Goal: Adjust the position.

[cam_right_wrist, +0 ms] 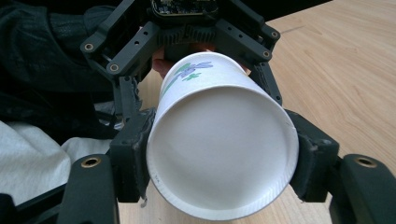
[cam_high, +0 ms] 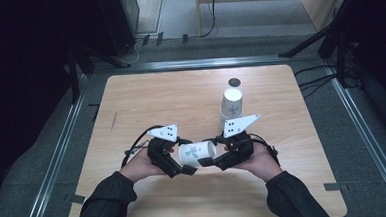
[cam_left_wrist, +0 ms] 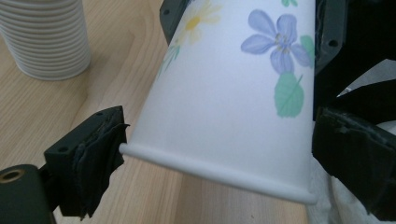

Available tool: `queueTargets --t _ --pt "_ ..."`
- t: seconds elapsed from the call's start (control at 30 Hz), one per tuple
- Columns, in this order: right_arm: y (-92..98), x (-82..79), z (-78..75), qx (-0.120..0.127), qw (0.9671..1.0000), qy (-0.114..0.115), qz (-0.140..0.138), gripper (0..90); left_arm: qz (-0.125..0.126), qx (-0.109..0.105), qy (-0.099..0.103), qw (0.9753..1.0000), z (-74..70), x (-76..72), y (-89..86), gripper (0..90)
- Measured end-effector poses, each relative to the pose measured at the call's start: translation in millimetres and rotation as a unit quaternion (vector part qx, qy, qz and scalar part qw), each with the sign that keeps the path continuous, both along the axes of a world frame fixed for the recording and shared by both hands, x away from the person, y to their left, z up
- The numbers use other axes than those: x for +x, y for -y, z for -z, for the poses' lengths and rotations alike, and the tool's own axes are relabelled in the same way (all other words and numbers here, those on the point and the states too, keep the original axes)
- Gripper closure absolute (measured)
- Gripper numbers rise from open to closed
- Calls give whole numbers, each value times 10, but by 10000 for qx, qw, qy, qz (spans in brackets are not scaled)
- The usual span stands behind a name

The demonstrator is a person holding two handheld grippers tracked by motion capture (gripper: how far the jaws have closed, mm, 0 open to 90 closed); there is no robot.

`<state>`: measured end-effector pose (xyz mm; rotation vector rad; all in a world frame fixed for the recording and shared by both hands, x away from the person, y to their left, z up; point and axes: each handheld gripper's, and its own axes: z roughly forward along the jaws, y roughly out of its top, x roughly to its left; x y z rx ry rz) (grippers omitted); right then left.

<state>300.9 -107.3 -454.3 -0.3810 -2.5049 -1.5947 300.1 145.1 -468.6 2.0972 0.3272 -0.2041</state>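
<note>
A white paper cup (cam_high: 197,154) printed with flowers lies on its side in the air just above the wooden table (cam_high: 155,95), between both grippers. My left gripper (cam_high: 184,162) is shut on its rolled mouth rim; in the left gripper view the cup (cam_left_wrist: 233,93) spans the gap and both pads (cam_left_wrist: 100,158) touch the rim. My right gripper (cam_high: 209,155) is shut on the base end. In the right gripper view the cup's base (cam_right_wrist: 222,154) faces the camera, pinched between the two pads (cam_right_wrist: 133,149), with the left gripper (cam_right_wrist: 187,28) beyond it.
A stack of nested paper cups (cam_high: 231,106) stands upright just behind the right gripper, and appears as a ribbed stack (cam_left_wrist: 46,37) in the left gripper view. A small dark round thing (cam_high: 234,82) lies near the table's far edge. Metal rails border the table.
</note>
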Motion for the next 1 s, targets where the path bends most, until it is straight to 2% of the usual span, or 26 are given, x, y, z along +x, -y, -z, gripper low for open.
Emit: queueTargets --t 0.23,0.3,0.57,0.63,1.0 --pt "-5 3 -3 57 10000 -63 -43 342 40 -86 55 9999 -7 -15 -2 69" --pt "-4 2 -4 64 9999 -80 -54 343 28 -108 74 9999 -8 -18 -7 129" --pt "-8 4 -2 71 9999 -129 -87 342 13 -67 202 9998 -17 -29 -13 157" --pt "-14 3 2 57 9999 -132 -95 342 15 -119 209 9997 -18 -24 -24 211" --pt "-20 9 14 37 9997 -188 -137 343 65 -76 249 9996 -13 -28 -27 234"
